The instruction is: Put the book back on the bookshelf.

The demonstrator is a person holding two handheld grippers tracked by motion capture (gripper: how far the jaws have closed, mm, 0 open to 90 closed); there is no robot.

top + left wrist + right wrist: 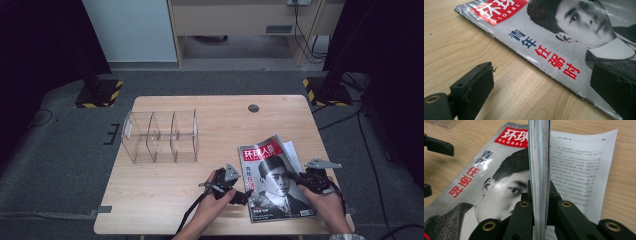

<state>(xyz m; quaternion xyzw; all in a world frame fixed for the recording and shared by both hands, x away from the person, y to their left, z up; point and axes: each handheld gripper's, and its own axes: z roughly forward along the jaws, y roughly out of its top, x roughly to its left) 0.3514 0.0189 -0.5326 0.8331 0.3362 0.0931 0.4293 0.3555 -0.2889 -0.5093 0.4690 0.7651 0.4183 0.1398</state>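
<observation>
Pale wooden table, round dark hole near far edge. Carried a clear acrylic organizer with upright dividers toward the left, and a magazine flat at near right, portrait cover up.

One magazine, one clear organizer, two claws, one table.

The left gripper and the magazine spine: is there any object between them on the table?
Nothing visible stands between them. The left gripper, jaws open, faces the magazine spine across bare table. The right gripper is shut on the magazine's opposite edge. The clear organizer stands apart, farther back.
</observation>
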